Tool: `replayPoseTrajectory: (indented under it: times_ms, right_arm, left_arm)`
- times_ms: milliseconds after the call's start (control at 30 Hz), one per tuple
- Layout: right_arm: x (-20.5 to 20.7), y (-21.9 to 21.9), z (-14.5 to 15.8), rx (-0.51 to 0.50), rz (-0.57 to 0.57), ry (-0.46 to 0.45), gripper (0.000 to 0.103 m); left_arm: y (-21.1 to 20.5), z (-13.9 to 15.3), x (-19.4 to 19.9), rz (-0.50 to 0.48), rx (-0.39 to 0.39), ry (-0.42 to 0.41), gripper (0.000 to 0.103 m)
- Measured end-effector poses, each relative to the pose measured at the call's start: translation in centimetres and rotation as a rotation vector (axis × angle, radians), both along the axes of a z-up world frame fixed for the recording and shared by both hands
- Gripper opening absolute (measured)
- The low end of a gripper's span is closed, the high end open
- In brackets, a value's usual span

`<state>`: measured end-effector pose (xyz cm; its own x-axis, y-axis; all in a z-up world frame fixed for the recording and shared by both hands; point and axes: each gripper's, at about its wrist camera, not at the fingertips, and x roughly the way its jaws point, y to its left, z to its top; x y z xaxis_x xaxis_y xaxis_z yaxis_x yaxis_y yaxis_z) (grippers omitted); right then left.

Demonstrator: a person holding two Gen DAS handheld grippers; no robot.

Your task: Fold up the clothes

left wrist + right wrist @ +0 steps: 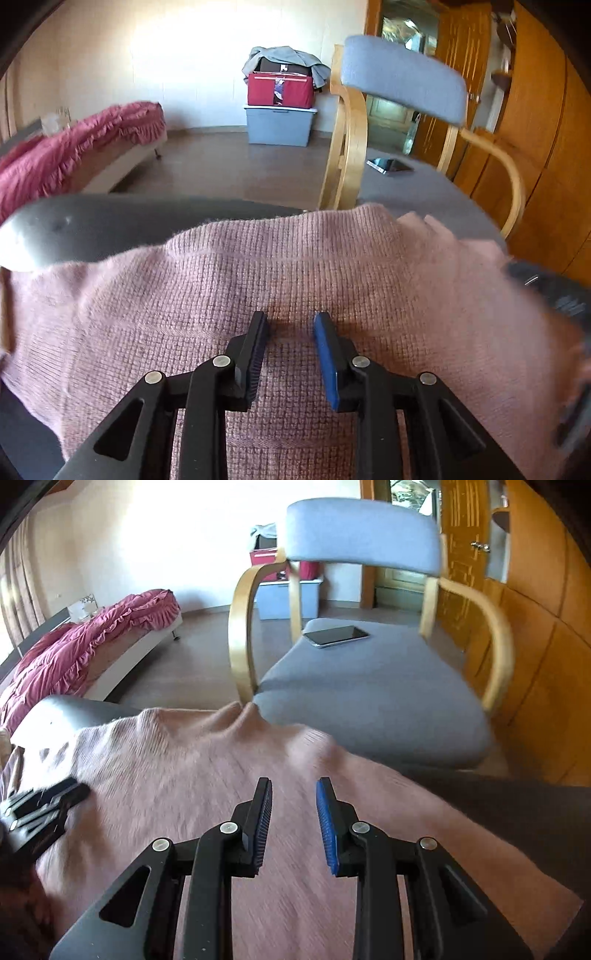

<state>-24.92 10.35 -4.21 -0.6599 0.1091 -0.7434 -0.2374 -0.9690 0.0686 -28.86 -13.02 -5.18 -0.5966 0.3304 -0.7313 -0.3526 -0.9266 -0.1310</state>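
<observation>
One sweater (295, 280), one chair (369, 686), one tablet (336, 636)

Sweater (295, 280) dusty pink, waffle-knit w/ ribbed bands. Left gripper (290, 323) & right gripper (294, 788) black, pads (325, 354) blue. Armchair (373, 686) at 12 o'clock: grey-blue fabric, blond wood arms. Tablet (337, 636) black, silver edge. Bed cover (70, 155) at 10: magenta, ruffled. Storage box (280, 89) red over grey-blue bin (279, 125).

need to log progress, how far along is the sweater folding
Early. Done: the pink sweater lies spread over a dark surface, near the blue chair; no finished fold is visible. In hand: nothing. The left hand-held gripper and right hand-held gripper are both over the knit with jaws apart, no cloth between them. Left: grasp an edge and make every fold.
</observation>
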Motion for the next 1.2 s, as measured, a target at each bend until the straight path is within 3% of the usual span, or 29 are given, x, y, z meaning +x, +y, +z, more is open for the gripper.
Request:
replayPoseTrajectory:
  times_ms: [100,167,200,233,300,400,533,633,733,833,933,1033,1200]
  right_arm:
    - [0.6,1.0,-1.3,0.024,-0.038,-0.036,0.022]
    - [2.0,2.9,-0.7,0.082,-0.110,-0.028,0.022]
    - [2.3,4.6,-1.0,0.156,-0.170,-0.058,0.022]
    - [2.1,6.0,-0.9,0.154,-0.198,-0.066,0.023]
    - [3.4,9.9,-0.6,-0.003,-0.228,-0.013,0.022]
    - [3.9,10.8,-0.2,-0.020,-0.262,0.006,0.022]
    - [3.7,6.9,1.2,-0.066,-0.098,0.071,0.022]
    - [2.8,3.7,0.5,-0.075,0.047,0.028,0.022]
    - [3.6,5.2,-0.3,-0.066,0.045,-0.016,0.021]
    - [5.2,10.4,-0.3,0.037,-0.093,-0.041,0.019]
    - [6.3,13.9,-0.1,-0.037,-0.156,-0.016,0.010]
    - [7.5,13.7,0.8,0.001,-0.123,0.014,0.011]
    - [9.1,7.7,4.7,-0.081,0.115,0.162,0.011]
  left_arm:
    - [-0.9,-0.1,-0.6,-0.004,0.070,-0.024,0.026]
    - [-1.0,-0.1,-0.4,-0.006,0.080,-0.026,0.026]
    - [-1.9,-0.1,-0.5,-0.006,0.082,-0.026,0.026]
    - [-2.8,-0.1,-0.6,-0.006,0.084,-0.026,0.026]
    - [-2.1,-0.2,-0.7,-0.006,0.083,-0.027,0.026]
    - [-2.4,-0.1,-0.7,-0.006,0.085,-0.028,0.026]
    - [-2.5,-0.1,-0.5,-0.006,0.073,-0.024,0.026]
    - [-2.3,-0.2,-0.4,-0.006,0.070,-0.023,0.026]
    - [-2.0,-0.3,-0.5,-0.006,0.072,-0.024,0.026]
    - [-1.8,-0.4,-0.5,-0.006,0.070,-0.023,0.026]
    - [-1.7,-0.5,-0.4,-0.006,0.066,-0.022,0.026]
    - [-1.5,-0.4,-0.4,-0.006,0.056,-0.019,0.026]
    - [-1.2,-0.4,-0.5,-0.004,0.061,-0.019,0.026]
